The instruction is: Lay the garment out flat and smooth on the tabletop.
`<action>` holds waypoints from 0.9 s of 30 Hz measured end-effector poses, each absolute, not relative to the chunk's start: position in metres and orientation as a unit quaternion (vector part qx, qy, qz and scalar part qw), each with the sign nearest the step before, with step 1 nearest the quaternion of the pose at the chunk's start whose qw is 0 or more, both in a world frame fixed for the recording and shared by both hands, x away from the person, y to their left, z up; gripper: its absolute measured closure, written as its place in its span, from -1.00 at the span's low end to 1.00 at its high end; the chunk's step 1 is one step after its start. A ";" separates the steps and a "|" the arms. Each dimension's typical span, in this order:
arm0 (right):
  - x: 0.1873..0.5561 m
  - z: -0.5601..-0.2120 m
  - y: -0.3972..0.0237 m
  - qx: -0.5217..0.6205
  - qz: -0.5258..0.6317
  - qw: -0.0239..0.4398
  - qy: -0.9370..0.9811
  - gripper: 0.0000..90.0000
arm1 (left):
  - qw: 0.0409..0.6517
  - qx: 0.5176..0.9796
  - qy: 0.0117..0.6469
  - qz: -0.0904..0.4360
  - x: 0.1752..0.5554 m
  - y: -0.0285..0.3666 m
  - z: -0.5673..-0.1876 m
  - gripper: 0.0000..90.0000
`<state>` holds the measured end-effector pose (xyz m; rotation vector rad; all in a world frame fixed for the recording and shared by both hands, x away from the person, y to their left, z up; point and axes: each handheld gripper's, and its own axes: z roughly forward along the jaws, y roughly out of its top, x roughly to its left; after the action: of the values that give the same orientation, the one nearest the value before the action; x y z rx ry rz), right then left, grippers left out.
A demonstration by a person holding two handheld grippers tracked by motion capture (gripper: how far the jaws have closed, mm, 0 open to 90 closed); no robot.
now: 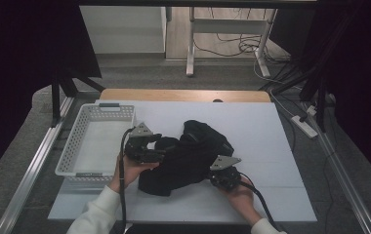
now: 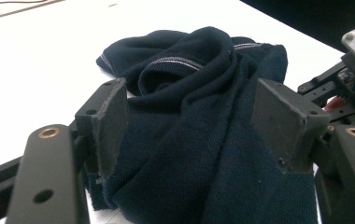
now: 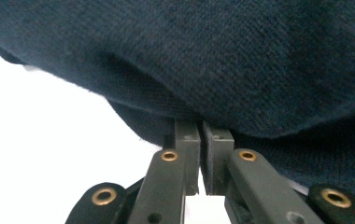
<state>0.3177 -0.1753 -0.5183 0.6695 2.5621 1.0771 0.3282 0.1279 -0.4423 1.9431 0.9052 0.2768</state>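
Dark knit garment (image 1: 188, 156) lies crumpled mid-table on the white board (image 1: 271, 146), beside the basket (image 1: 76, 146). Likely soft, light, floppy; best pinched at hem or edge. Left gripper (image 2: 189, 126) open, jaws astride a fold. Right gripper (image 3: 201, 135) clamped on the near edge.

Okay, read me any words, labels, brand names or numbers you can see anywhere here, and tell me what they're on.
No readable text anywhere.
Dark garment: pale stitched seam lines, no label or print in sight.
White basket: plain, no marking.
Left gripper and right gripper: bare black jaws and brass rivets, no lettering.
White table cover: blank.
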 end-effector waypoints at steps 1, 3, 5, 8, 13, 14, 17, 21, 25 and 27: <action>0.317 -0.517 -0.177 0.230 0.375 0.141 0.887 0.93 | 0.471 0.793 0.370 0.113 0.328 0.128 -0.442 -0.37; 0.316 -0.515 -0.179 0.230 0.378 0.144 0.885 0.94 | 0.472 0.792 0.371 0.113 0.328 0.129 -0.442 -0.37; 0.315 -0.513 -0.181 0.229 0.382 0.145 0.884 0.94 | 0.473 0.791 0.371 0.113 0.328 0.130 -0.442 -0.37; 0.313 -0.509 -0.185 0.230 0.385 0.150 0.881 0.95 | 0.474 0.790 0.372 0.113 0.328 0.130 -0.442 -0.37; 0.305 -0.499 -0.202 0.240 0.395 0.162 0.872 0.95 | 0.472 0.791 0.372 0.113 0.329 0.130 -0.443 -0.37; 0.303 -0.497 -0.206 0.240 0.393 0.163 0.872 0.95 | 0.471 0.792 0.372 0.112 0.329 0.130 -0.444 -0.37; 0.295 -0.494 -0.221 0.245 0.392 0.172 0.870 0.95 | 0.468 0.794 0.371 0.110 0.330 0.128 -0.446 -0.37; 0.285 -0.493 -0.243 0.259 0.385 0.175 0.868 0.95 | 0.465 0.796 0.373 0.107 0.332 0.125 -0.449 -0.37; 0.269 -0.491 -0.270 0.277 0.376 0.185 0.865 0.96 | 0.462 0.800 0.370 0.103 0.334 0.122 -0.451 -0.37; 0.262 -0.491 -0.279 0.282 0.370 0.189 0.865 0.96 | 0.461 0.800 0.370 0.102 0.334 0.121 -0.451 -0.37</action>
<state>0.2618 -0.2792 -0.4914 0.7941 2.4308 1.0404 0.3344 0.1206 -0.4514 1.9678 0.9104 0.2506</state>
